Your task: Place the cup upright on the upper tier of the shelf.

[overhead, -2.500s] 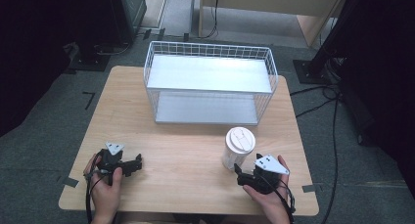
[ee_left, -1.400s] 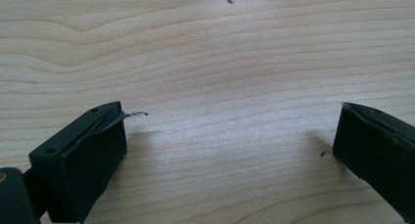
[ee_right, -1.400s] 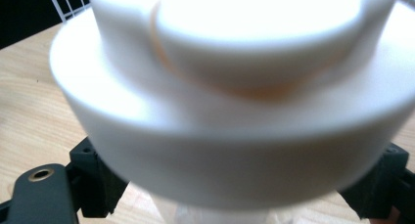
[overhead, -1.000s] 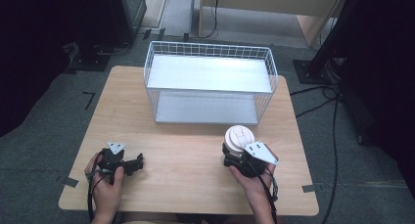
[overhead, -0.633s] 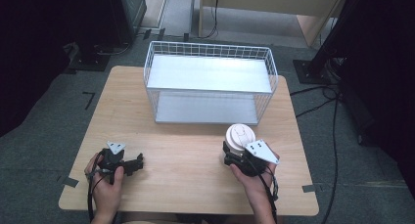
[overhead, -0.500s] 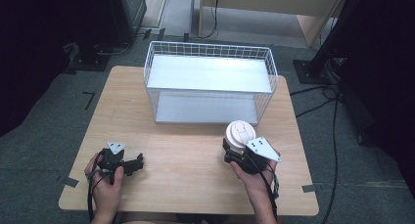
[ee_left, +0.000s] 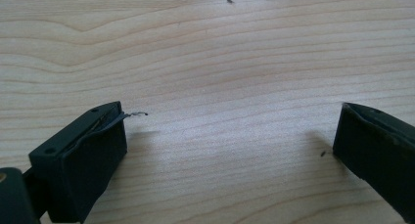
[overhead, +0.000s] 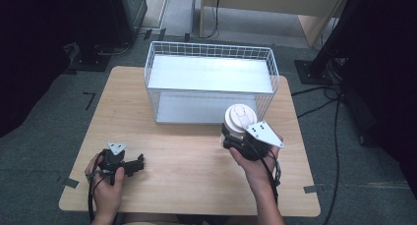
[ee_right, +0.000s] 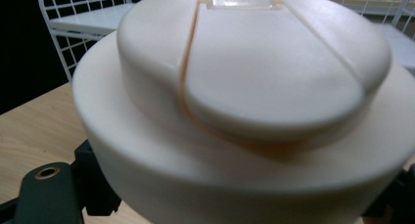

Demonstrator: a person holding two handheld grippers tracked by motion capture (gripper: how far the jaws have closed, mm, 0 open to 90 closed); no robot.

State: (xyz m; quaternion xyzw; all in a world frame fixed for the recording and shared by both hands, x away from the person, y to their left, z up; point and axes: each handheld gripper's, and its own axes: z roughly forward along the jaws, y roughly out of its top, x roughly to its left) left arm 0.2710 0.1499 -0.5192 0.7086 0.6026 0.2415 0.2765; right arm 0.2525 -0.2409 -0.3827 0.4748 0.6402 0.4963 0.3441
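Scene: a person sits at a light wooden table (overhead: 187,166) with a two-jaw gripper in each hand, seen from above.
Right gripper: the right gripper (overhead: 235,137) is clamped tight on a white lidded cup (overhead: 239,118), jaws pressed against the cup's body below the lid, one to each side.
Cup: it is upright in the grip, raised off the tabletop at the table's right side, just in front of the right front corner of the wire basket (overhead: 211,82). In the right gripper view the cup's lid (ee_right: 254,62) stands very close to the lens, its domed top and moulded seams plain.
Left gripper: the left gripper (overhead: 139,162) rests low over the table near the front left, well apart from the cup. In the left gripper view its two black jaws stand wide, with bare wood grain between them and nothing held.
Basket: white wire, rectangular, with a pale flat floor, it stands at the far middle of the table, its near side facing the person.
Surroundings: grey floor around the table, with cables (overhead: 324,95) trailing at the right.
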